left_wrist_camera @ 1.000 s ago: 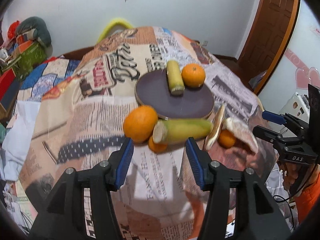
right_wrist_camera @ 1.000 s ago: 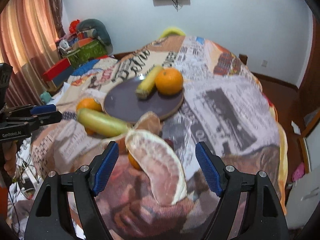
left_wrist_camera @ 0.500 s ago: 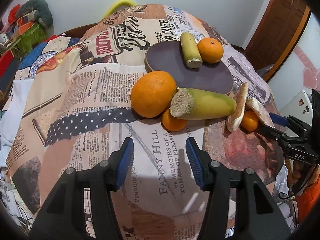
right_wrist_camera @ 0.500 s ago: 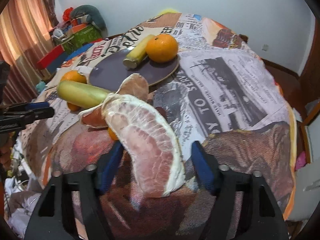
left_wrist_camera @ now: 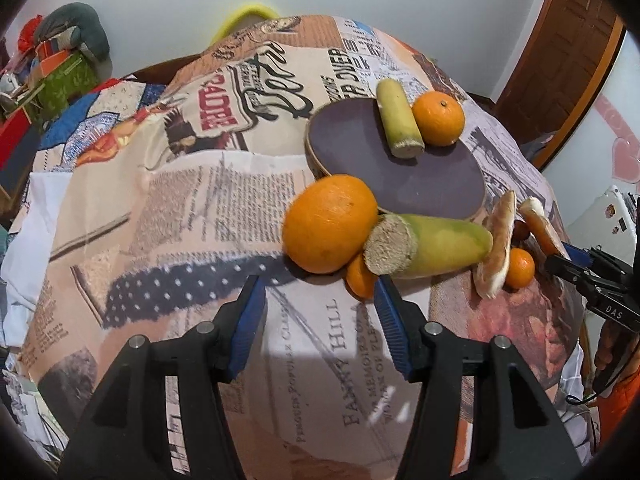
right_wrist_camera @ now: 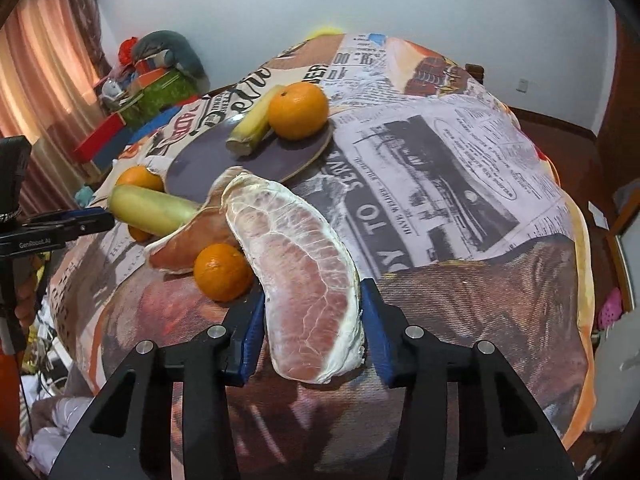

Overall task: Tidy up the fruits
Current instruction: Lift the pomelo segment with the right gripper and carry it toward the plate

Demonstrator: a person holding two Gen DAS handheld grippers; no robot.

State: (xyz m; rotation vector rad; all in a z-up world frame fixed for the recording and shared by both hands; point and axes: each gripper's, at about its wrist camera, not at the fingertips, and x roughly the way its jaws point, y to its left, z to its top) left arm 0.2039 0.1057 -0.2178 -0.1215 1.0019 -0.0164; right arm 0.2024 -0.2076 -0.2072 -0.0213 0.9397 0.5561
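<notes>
- The right gripper, at the bottom centre of its own view, is closing its jaws around a peeled pomelo segment; both blue pads sit right against the segment's lower sides.
- Just left of that segment lie a small tangerine and a second pomelo segment, touching each other.
- The left gripper, at the bottom of its view, has its jaws partly apart and opening, with nothing between them, only the newspaper-print cloth.
- Just beyond its fingertips sit a large orange, a cut yellow-green sugarcane piece leaning against it, and a small orange tucked under both.
- Further up, right of centre, a dark round plate carries a shorter sugarcane piece and an orange, touching side by side.
- A wooden door fills the upper right of the left view.
</notes>
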